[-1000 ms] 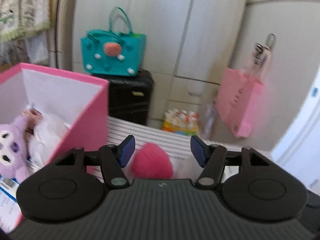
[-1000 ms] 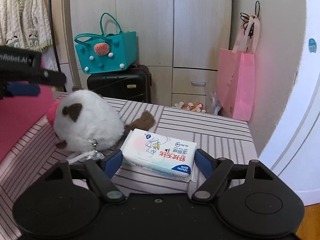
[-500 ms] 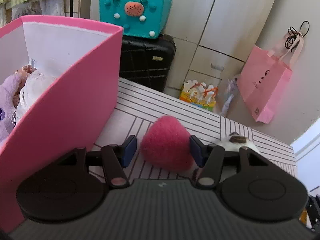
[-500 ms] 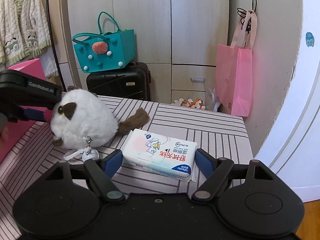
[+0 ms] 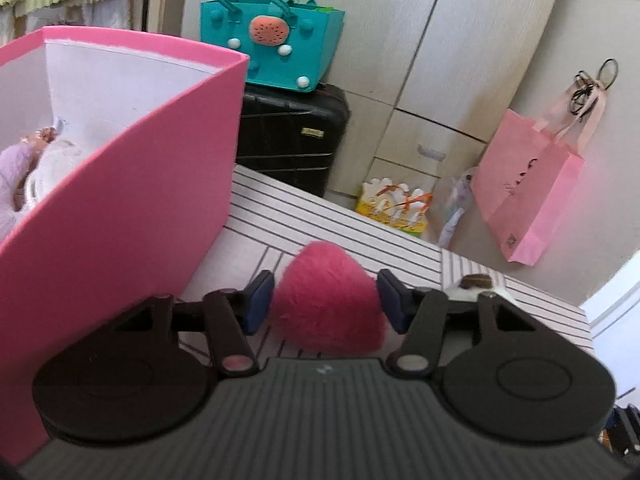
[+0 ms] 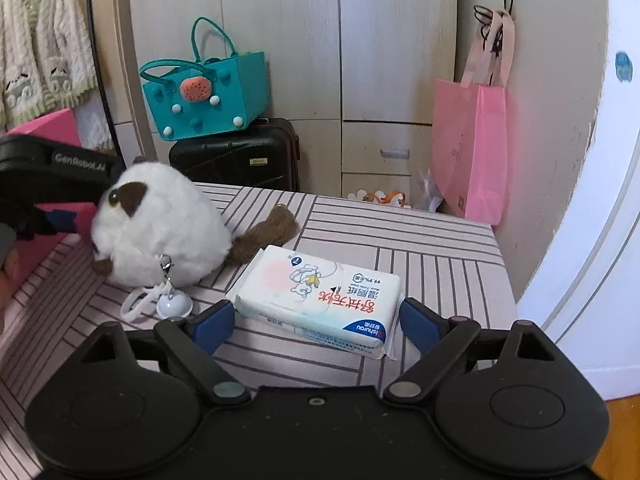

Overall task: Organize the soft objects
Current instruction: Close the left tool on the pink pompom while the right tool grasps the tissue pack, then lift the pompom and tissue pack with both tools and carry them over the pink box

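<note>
A fluffy pink heart-shaped toy (image 5: 328, 312) lies on the striped table (image 5: 360, 228), right of the tall pink box (image 5: 120, 216). My left gripper (image 5: 325, 300) straddles it, jaws closing, the blue pads at the edges of its fur without squeezing it. A white plush with brown patches (image 6: 160, 232) lies just right of the heart. In the right wrist view a pack of wet wipes (image 6: 320, 300) rests flat between the fingers of my right gripper (image 6: 316, 320), whose jaws are opening and clear of the pack.
Soft toys (image 5: 24, 172) lie inside the pink box. The plush's keyring bell (image 6: 172, 304) lies on the table near my right gripper. Beyond the far edge stand a black suitcase (image 5: 288, 136) with a teal bag (image 5: 276, 40) on top and a hanging pink paper bag (image 5: 520, 184).
My left gripper came down and forward around the pink heart, and its jaws narrowed onto it. The right gripper stayed put and its jaws widened a little around the wipes pack.
</note>
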The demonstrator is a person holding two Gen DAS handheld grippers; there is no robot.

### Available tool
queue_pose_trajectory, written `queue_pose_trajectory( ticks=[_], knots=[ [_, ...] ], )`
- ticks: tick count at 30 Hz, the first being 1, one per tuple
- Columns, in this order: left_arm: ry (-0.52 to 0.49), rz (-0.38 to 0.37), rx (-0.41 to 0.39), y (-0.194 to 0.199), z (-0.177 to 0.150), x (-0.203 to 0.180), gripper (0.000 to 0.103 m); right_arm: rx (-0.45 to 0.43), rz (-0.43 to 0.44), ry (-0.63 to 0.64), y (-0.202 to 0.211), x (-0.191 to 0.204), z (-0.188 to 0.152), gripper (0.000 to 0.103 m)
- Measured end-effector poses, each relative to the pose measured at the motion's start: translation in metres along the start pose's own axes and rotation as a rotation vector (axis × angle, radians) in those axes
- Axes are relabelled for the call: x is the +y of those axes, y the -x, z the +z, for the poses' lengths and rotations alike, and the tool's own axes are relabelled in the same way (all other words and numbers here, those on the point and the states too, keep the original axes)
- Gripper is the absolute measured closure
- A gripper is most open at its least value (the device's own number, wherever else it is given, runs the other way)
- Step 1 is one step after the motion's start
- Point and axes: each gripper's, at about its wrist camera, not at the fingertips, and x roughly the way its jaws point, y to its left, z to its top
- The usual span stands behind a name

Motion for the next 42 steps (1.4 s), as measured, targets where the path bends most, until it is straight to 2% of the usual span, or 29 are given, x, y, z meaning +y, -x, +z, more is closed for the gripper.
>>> queue_pose_trajectory(
  ticks=[1,6,17,25,31,35,42],
  knots=[
    [0.001,-0.018,0.002,0.0,0.001,0.001,0.063,-0.008,-0.004,0.004,0.001,0.0,0.0,0.018],
    [-0.026,-0.056,-0.004,0.004,-0.002,-0.001,0.07,-0.012,0.004,0.011,0.005,0.001,-0.003,0.02],
    [-0.085,-0.075,-0.096,0.039,-0.011,-0.006,0.071,-0.012,0.027,-0.013,0.02,0.003,-0.012,0.021],
    [-0.113,-0.123,-0.137,0.075,-0.02,0.0,0.071,0.001,0.052,-0.015,0.036,0.004,-0.021,0.021],
    [-0.156,-0.165,-0.147,0.102,-0.037,0.005,0.071,0.011,0.054,0.056,0.047,0.02,-0.033,0.021],
    [-0.165,-0.221,-0.119,0.123,-0.055,0.017,0.071,0.003,0.082,0.028,0.057,0.024,-0.038,0.021],
    [-0.203,-0.28,-0.046,0.142,-0.069,0.034,0.071,-0.022,0.104,0.067,0.086,0.037,-0.045,0.021]
  ],
)
